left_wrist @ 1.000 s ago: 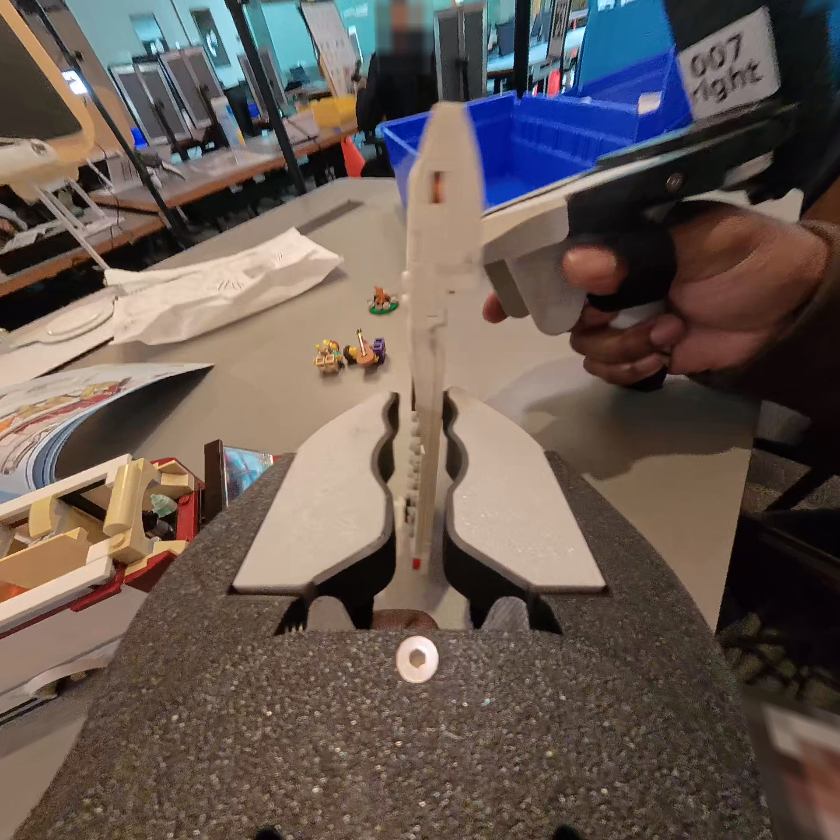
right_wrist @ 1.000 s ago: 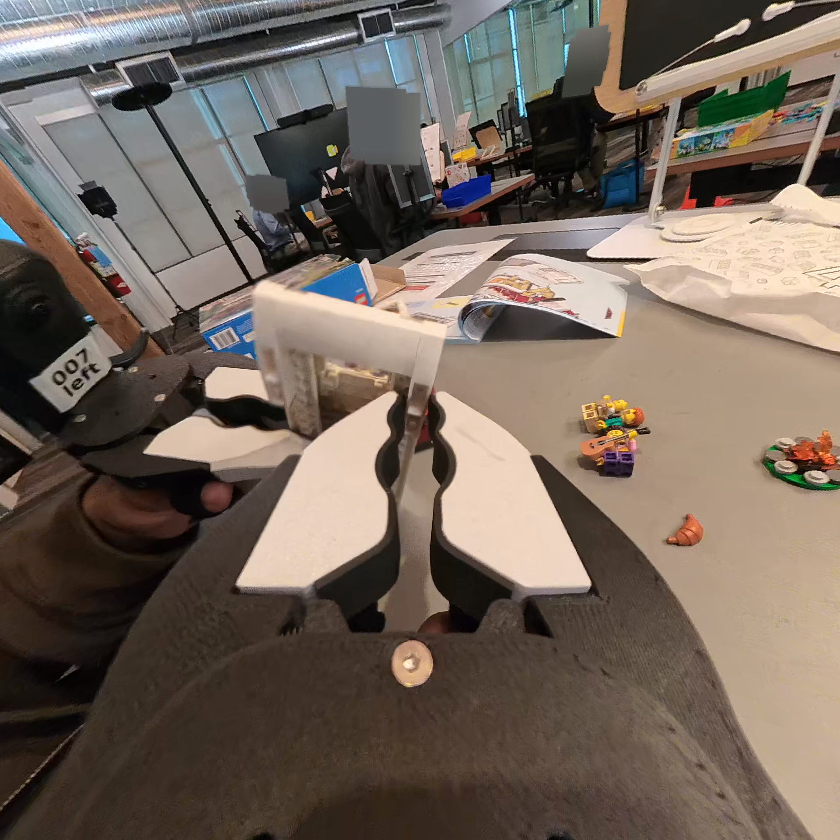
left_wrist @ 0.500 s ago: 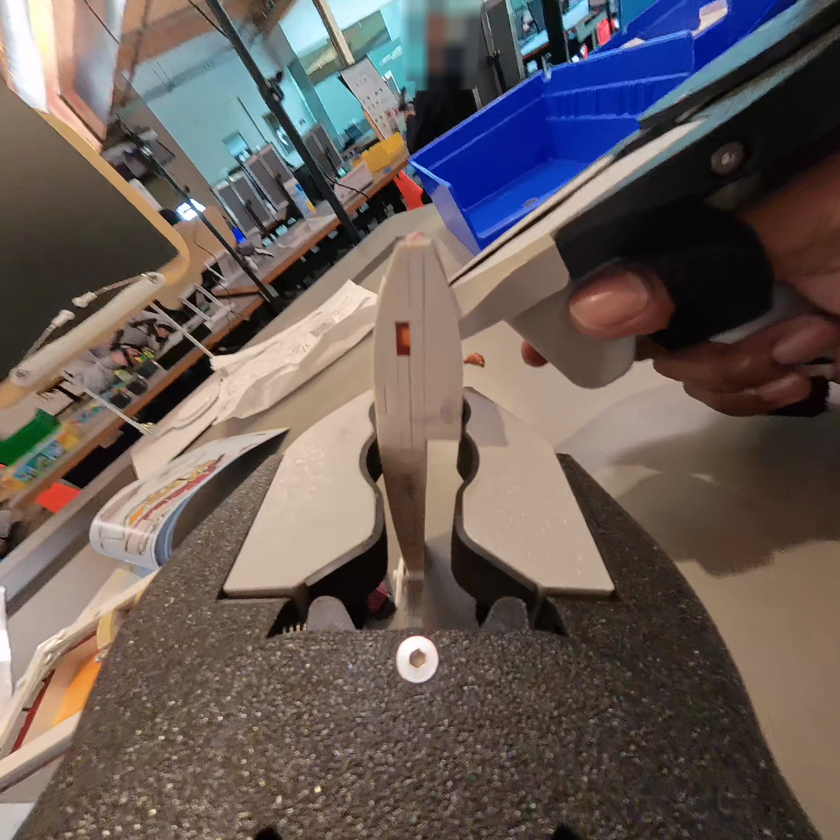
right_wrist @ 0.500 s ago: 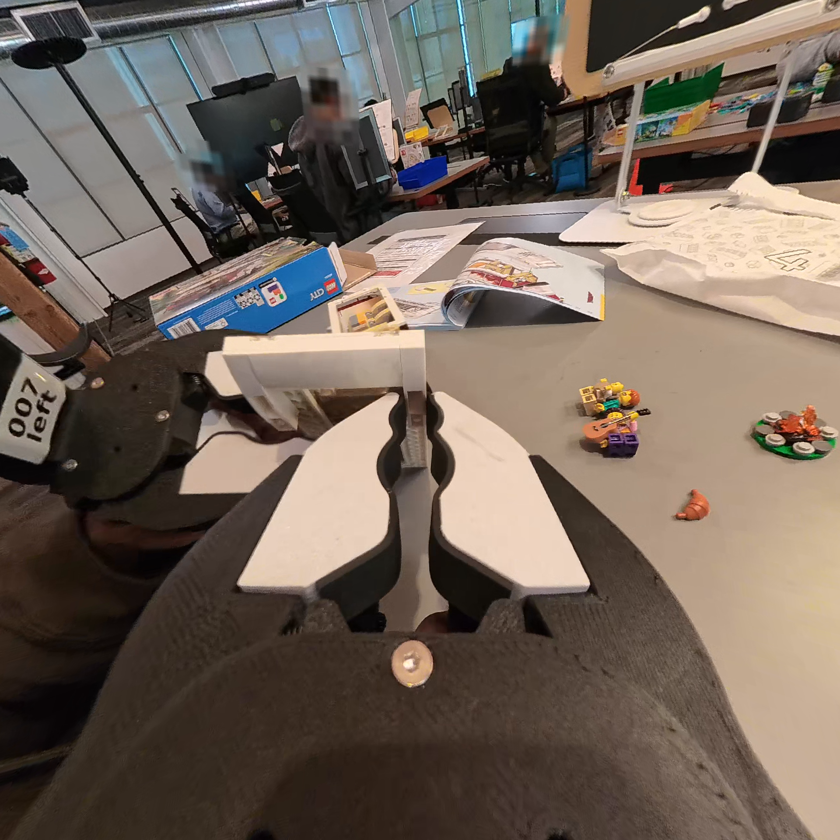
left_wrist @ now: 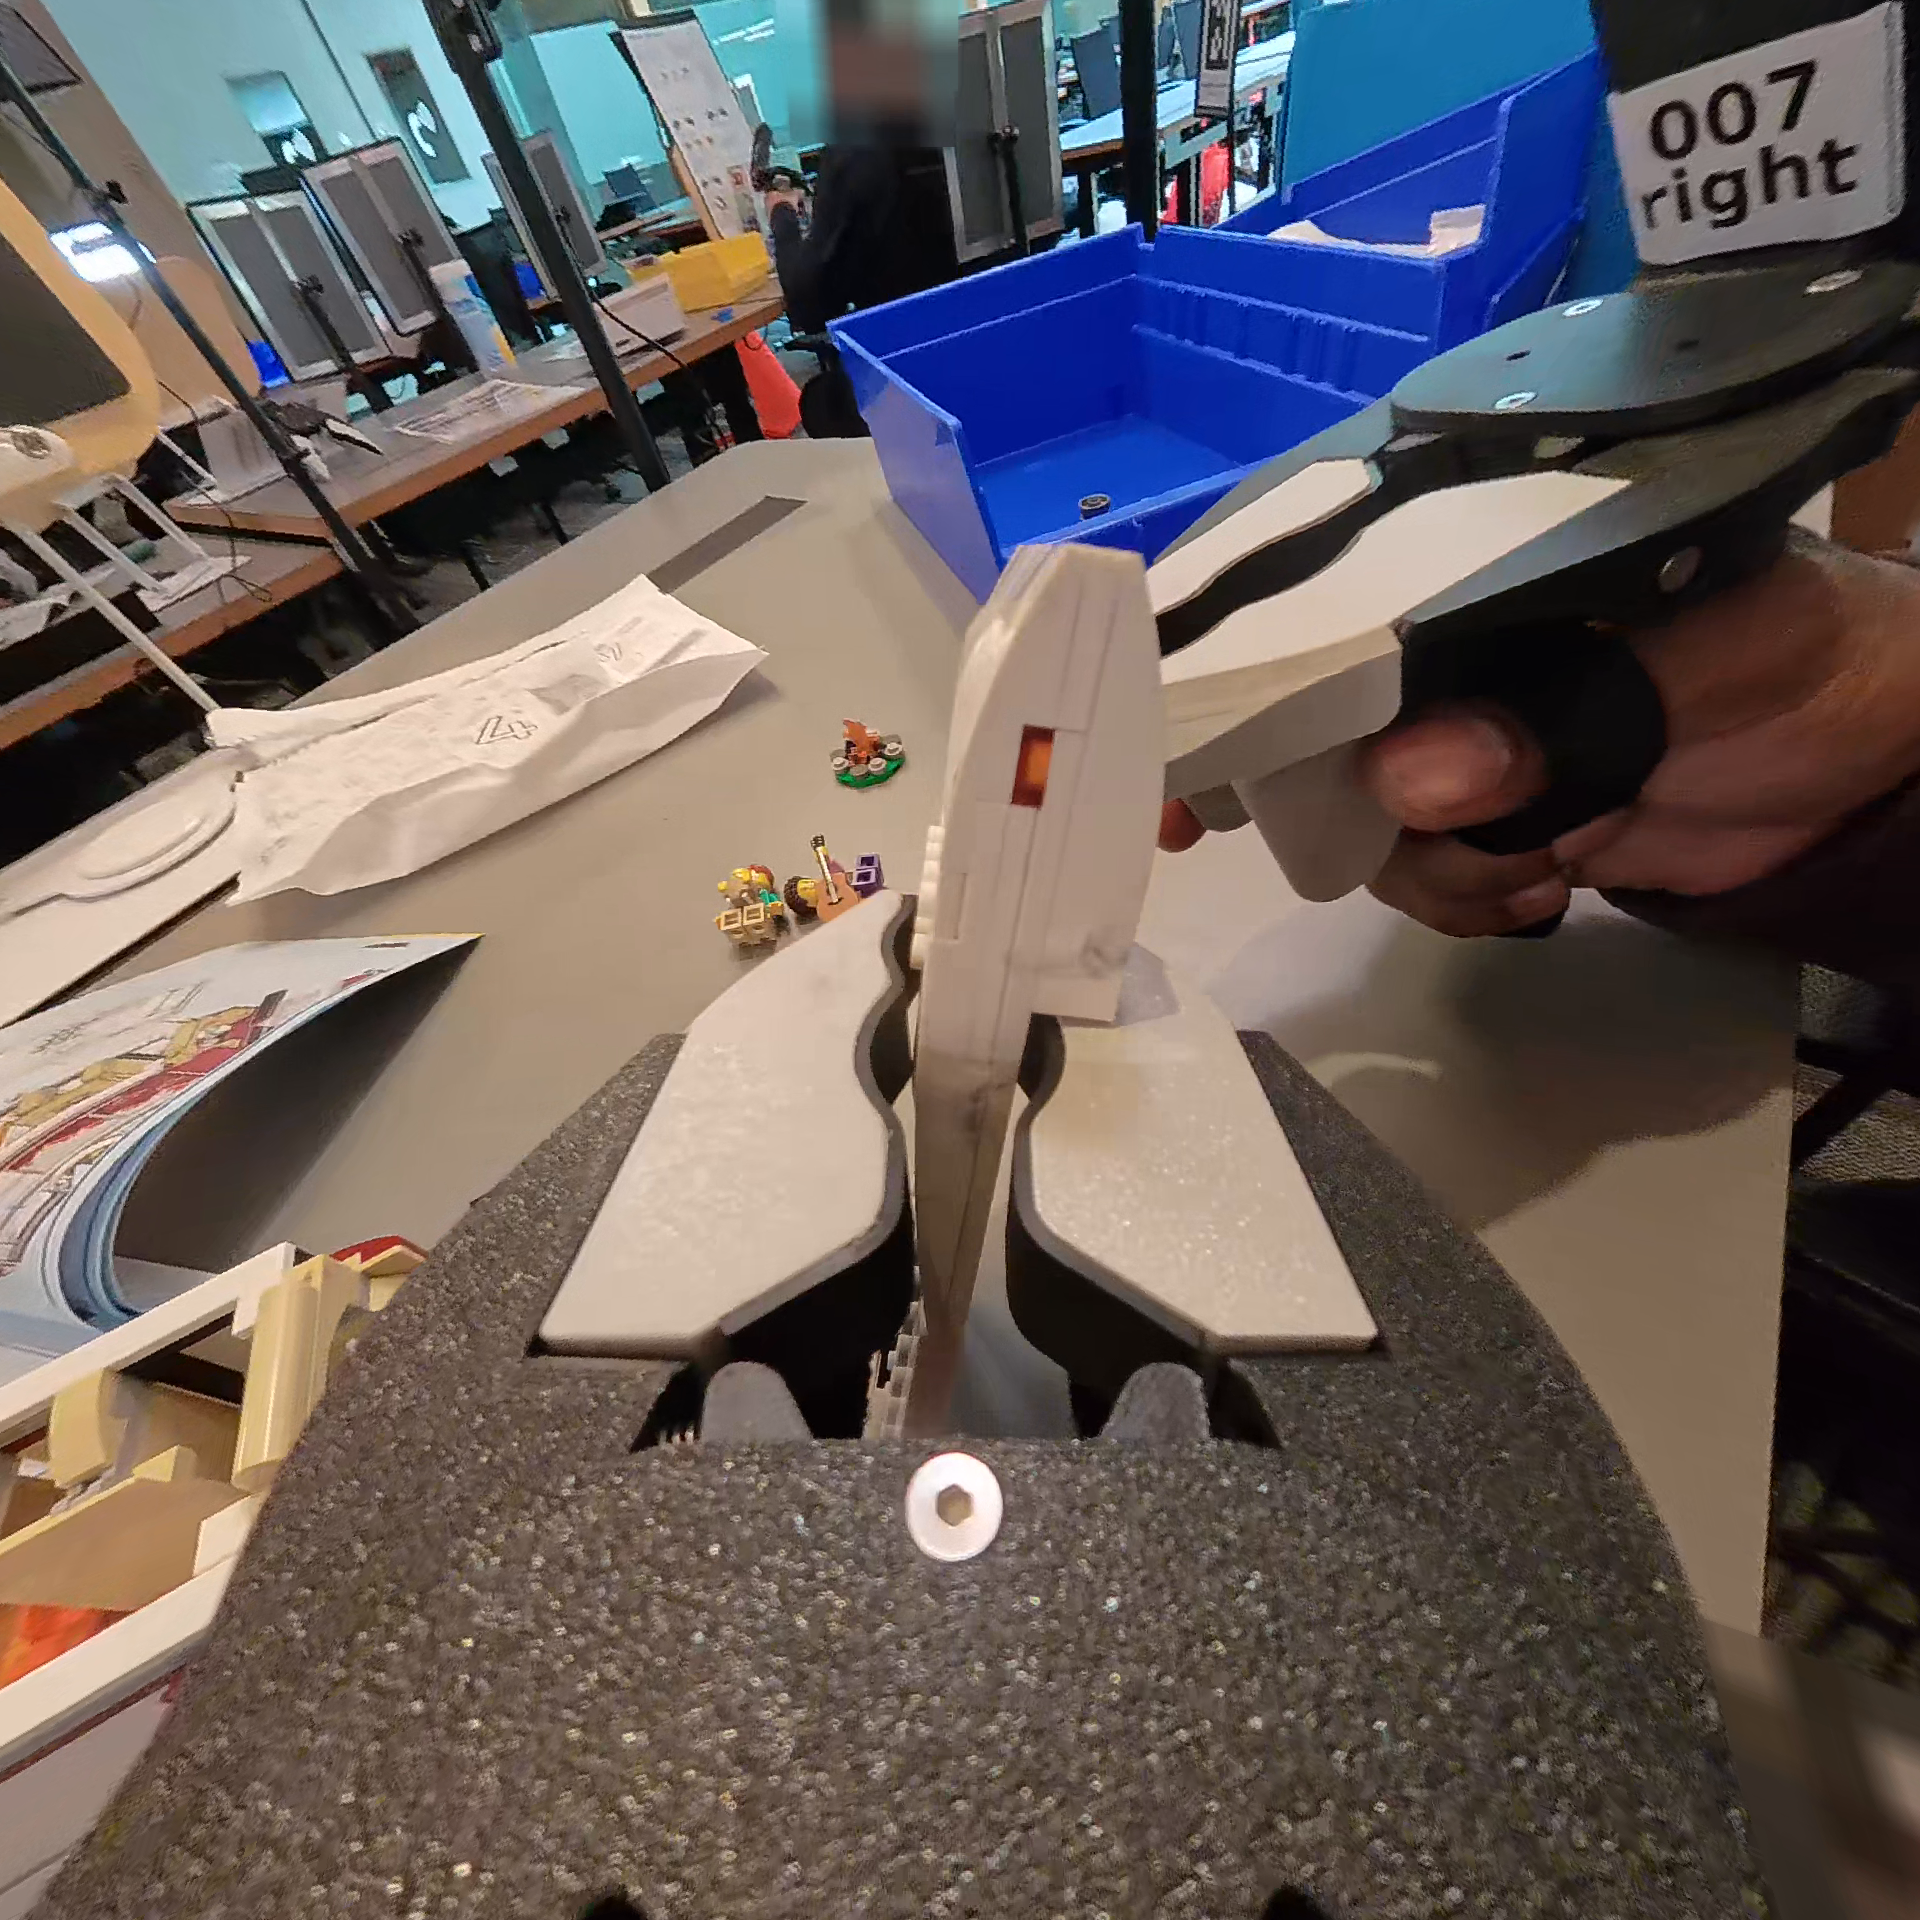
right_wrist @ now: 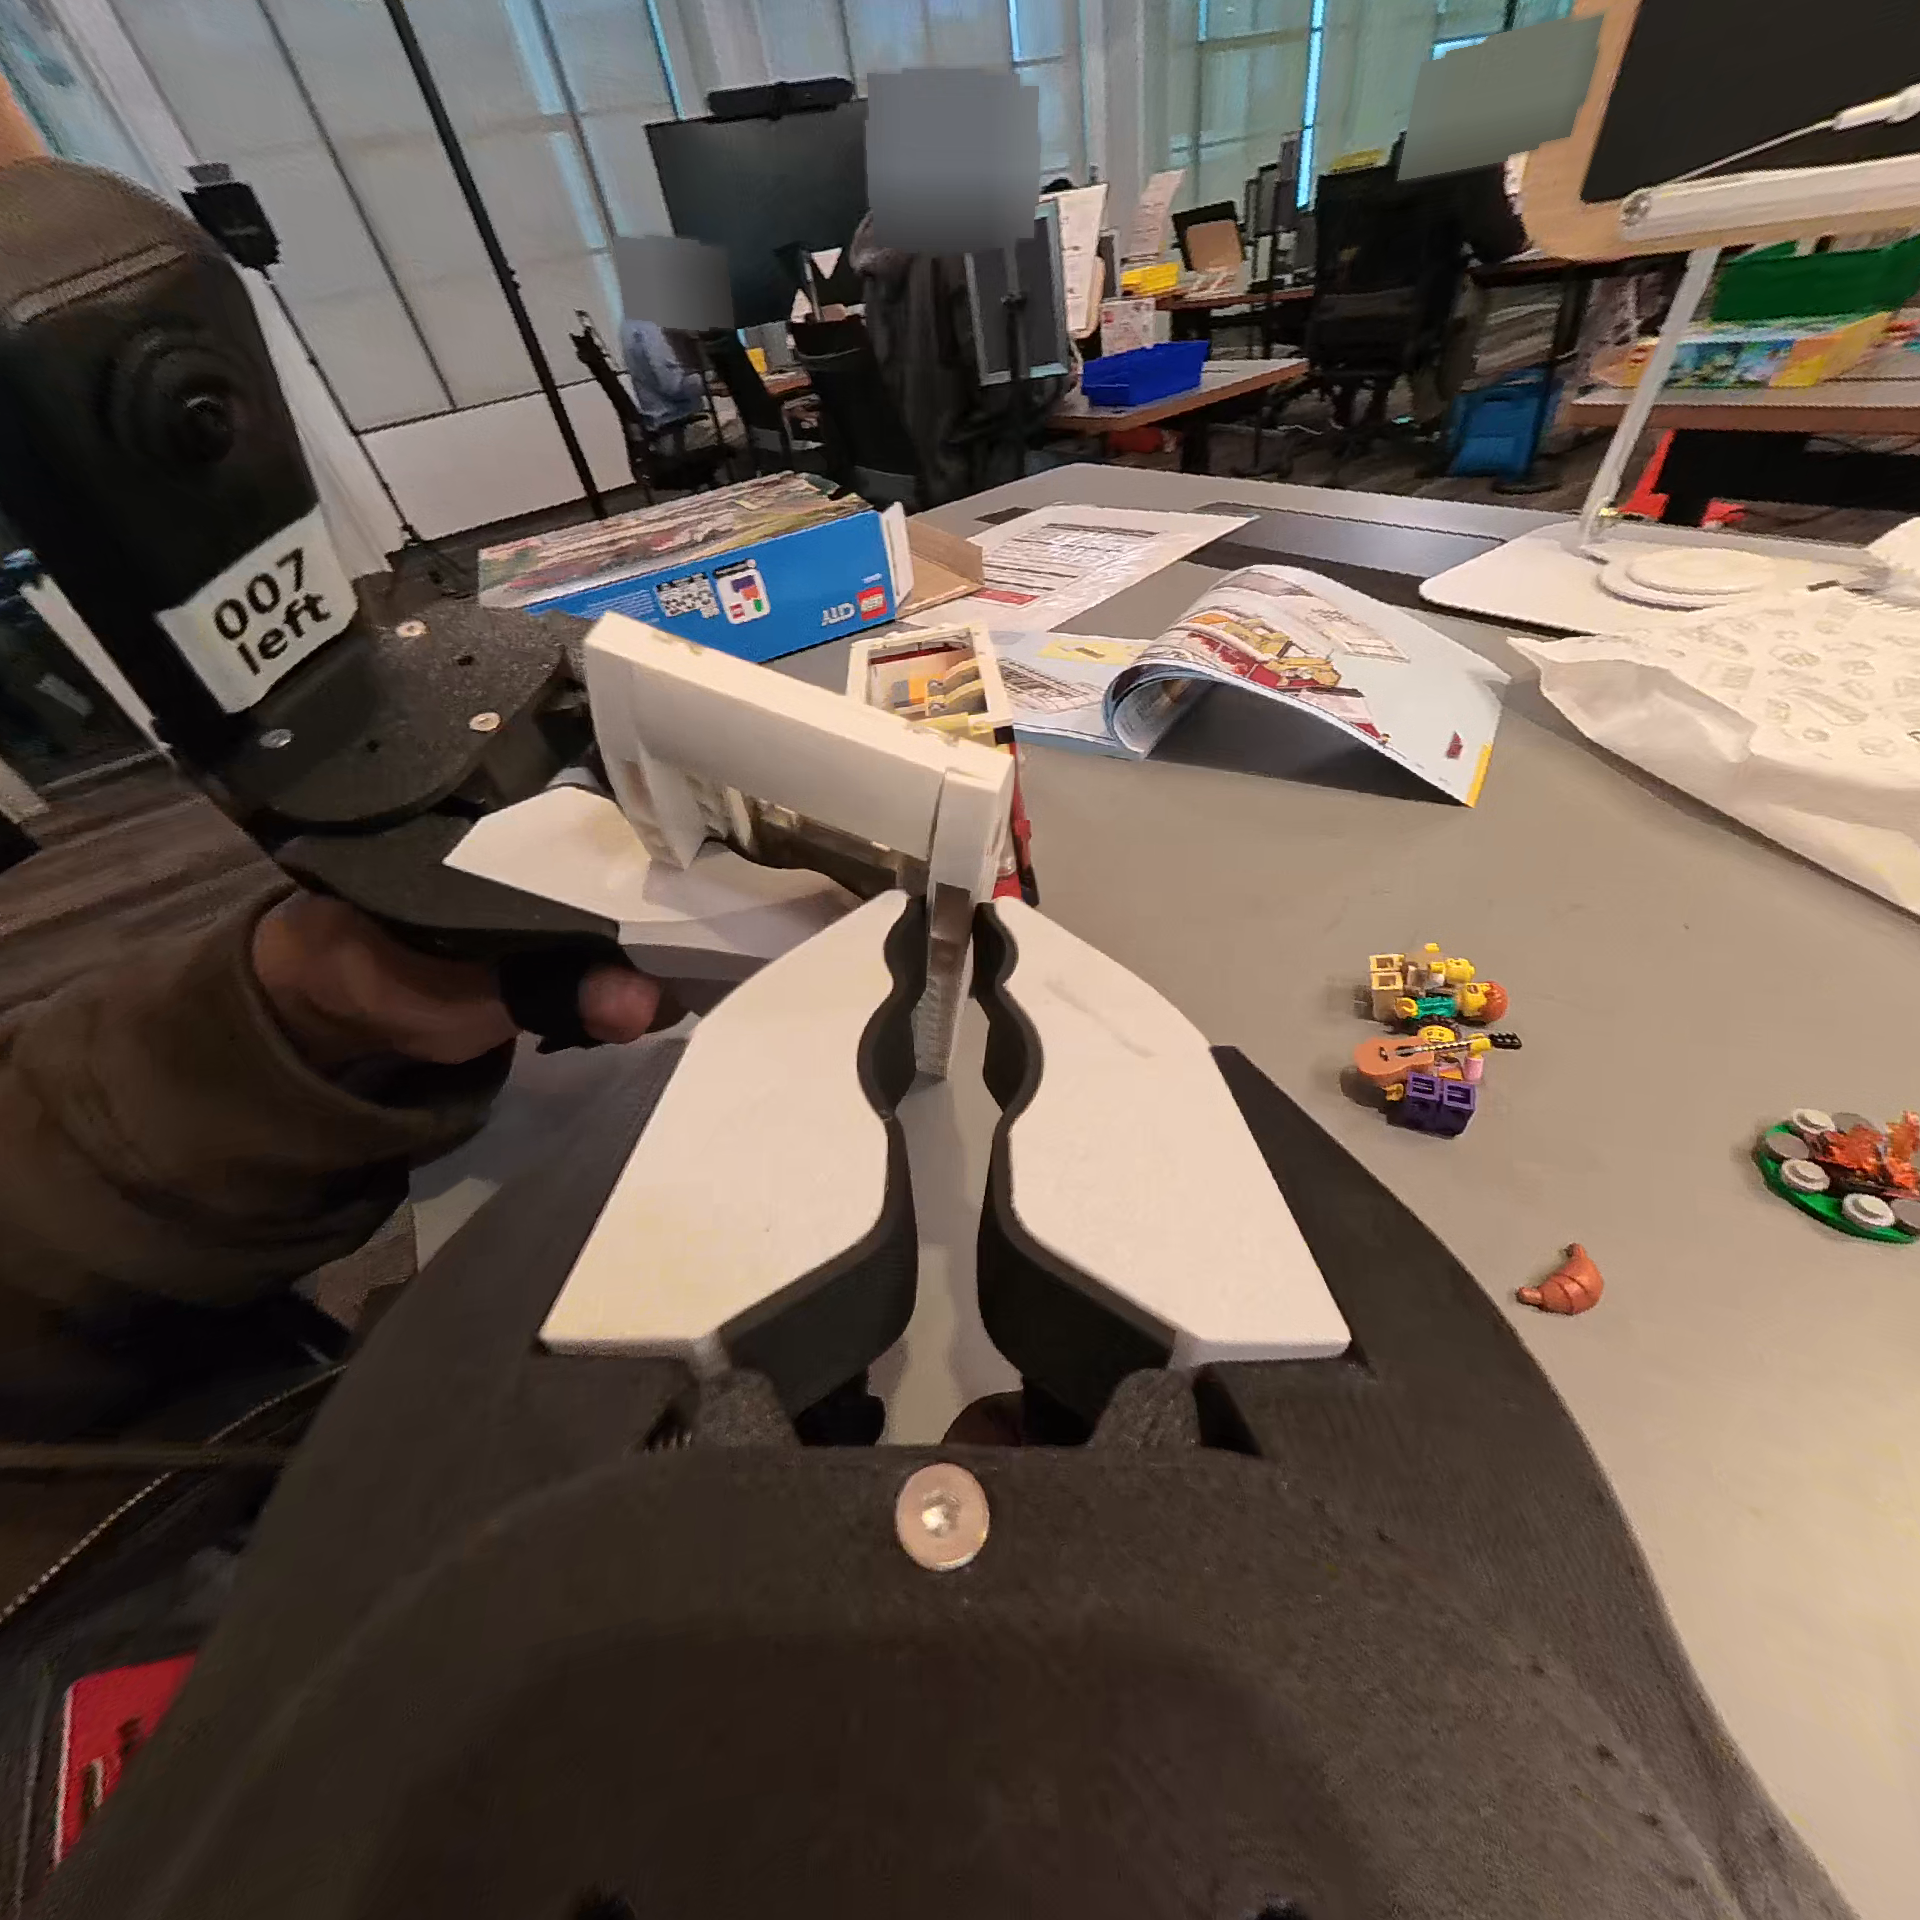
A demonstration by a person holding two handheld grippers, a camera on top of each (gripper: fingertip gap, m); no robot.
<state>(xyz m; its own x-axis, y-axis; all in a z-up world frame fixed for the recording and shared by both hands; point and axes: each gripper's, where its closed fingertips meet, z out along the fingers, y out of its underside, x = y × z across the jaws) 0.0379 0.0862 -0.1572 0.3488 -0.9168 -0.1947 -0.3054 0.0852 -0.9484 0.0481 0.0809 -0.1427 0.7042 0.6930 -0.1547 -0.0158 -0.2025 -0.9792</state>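
Observation:
A white brick-built wall panel [left_wrist: 1049,790] hangs in the air between both grippers, above the grey table [left_wrist: 623,966]. My left gripper [left_wrist: 1013,940] is shut on one end of it, and the panel stands upright between its fingers. The right gripper [left_wrist: 1174,623] comes in from the right and grips the far end. In the right wrist view the right gripper [right_wrist: 945,909] is shut on the panel's thin end piece. The panel [right_wrist: 790,738] runs left from there to the left gripper [right_wrist: 623,873], which a hand holds.
A blue bin [left_wrist: 1143,395] stands at the back. Minifigures [left_wrist: 800,894], a campfire piece on a green disc [left_wrist: 868,753], a small croissant piece [right_wrist: 1558,1283], a white paper bag [left_wrist: 468,727], an open booklet [right_wrist: 1299,665], a blue box [right_wrist: 707,582] and a part-built model [left_wrist: 125,1455] lie around. Less than 4 cm separates the two grippers' tips. About 15 cm separates my left fingertips from the part-built model [left_wrist: 125,1455].
My left jaws widened around the panel half a second ago and came together on it once more. The panel and both grippers tilted and shifted. The right gripper kept its hold.

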